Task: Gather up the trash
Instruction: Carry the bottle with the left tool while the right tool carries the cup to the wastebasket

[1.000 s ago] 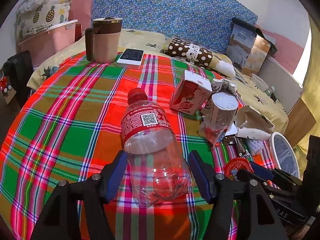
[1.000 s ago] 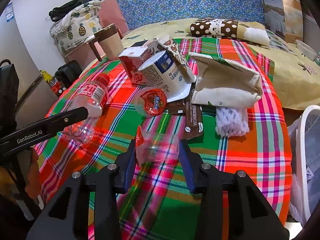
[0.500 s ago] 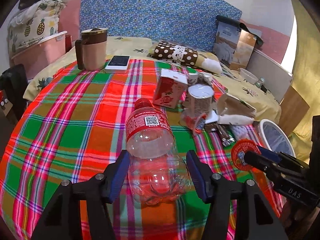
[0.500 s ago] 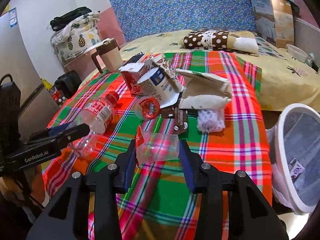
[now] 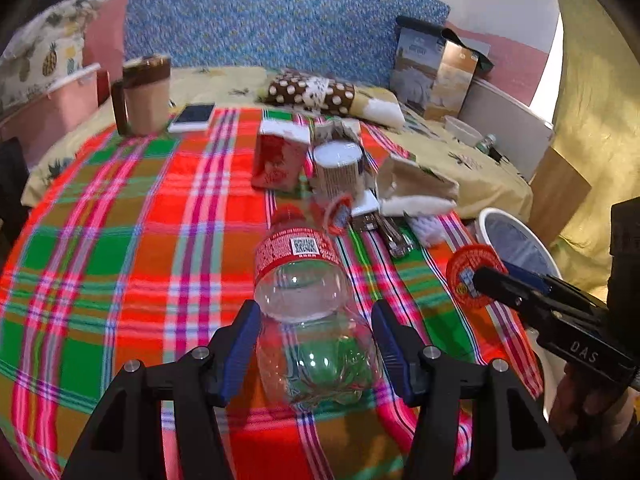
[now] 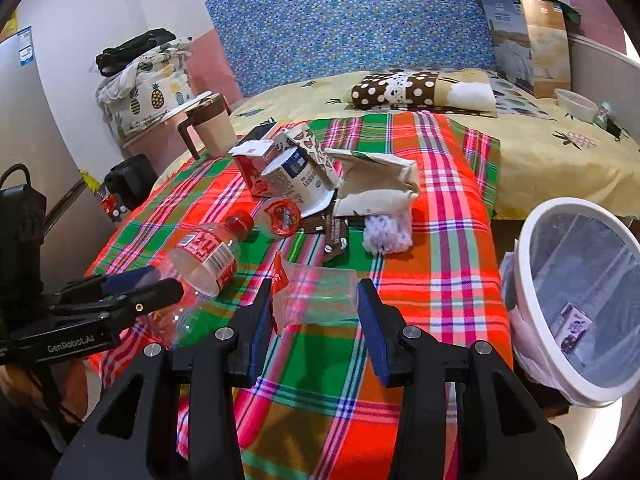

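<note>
Both grips have come up off the red-and-green plaid cloth (image 6: 440, 280) since a second ago. The left gripper (image 5: 316, 336) has clamped on the clear plastic bottle with a red label (image 5: 304, 280). The right gripper (image 6: 316, 312) clasps the clear plastic cup with a peeled red lid (image 6: 320, 292). The white-rimmed bin (image 6: 532, 280), at the right, is nearer, so dropping comes next, probably. Cartons remain at the far side.

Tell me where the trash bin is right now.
The white-rimmed trash bin stands off the plaid cloth's right edge in the right wrist view.
</note>
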The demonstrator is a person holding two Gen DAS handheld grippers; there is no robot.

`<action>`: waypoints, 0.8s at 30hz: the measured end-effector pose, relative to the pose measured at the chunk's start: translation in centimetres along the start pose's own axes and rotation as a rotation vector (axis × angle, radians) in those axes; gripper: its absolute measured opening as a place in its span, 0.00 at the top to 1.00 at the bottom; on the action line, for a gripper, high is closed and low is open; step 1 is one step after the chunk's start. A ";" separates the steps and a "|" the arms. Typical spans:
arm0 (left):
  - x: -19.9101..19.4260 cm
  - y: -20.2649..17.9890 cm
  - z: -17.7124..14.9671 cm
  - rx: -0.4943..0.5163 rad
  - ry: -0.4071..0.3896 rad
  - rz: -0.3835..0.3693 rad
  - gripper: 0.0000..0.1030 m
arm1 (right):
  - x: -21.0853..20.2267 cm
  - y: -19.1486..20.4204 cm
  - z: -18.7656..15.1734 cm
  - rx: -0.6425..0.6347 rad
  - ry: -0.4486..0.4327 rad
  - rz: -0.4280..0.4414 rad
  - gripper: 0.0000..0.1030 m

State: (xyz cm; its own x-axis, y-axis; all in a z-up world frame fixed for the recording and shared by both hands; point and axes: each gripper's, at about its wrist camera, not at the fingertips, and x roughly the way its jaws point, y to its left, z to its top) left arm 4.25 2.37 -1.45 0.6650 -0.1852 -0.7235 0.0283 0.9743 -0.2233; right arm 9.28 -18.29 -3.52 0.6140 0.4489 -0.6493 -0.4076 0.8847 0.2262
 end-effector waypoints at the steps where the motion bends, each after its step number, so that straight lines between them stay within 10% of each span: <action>1: -0.1 0.0 -0.1 -0.002 0.003 -0.003 0.43 | -0.2 -0.2 -0.2 0.001 -0.001 0.000 0.58; 10: 1.1 0.2 1.5 -0.061 0.033 0.009 0.32 | -0.4 -0.5 -0.3 0.008 -0.013 -0.003 0.58; 24: 0.8 -0.8 1.2 -0.038 0.014 0.025 0.46 | -2.0 -1.6 -0.4 0.028 -0.048 -0.023 0.58</action>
State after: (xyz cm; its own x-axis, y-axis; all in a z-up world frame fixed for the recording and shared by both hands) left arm 5.63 1.63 -1.04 0.6549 -0.1630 -0.7379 -0.0166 0.9731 -0.2297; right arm 8.39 -20.63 -2.90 0.6551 0.4335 -0.6188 -0.3746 0.8976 0.2322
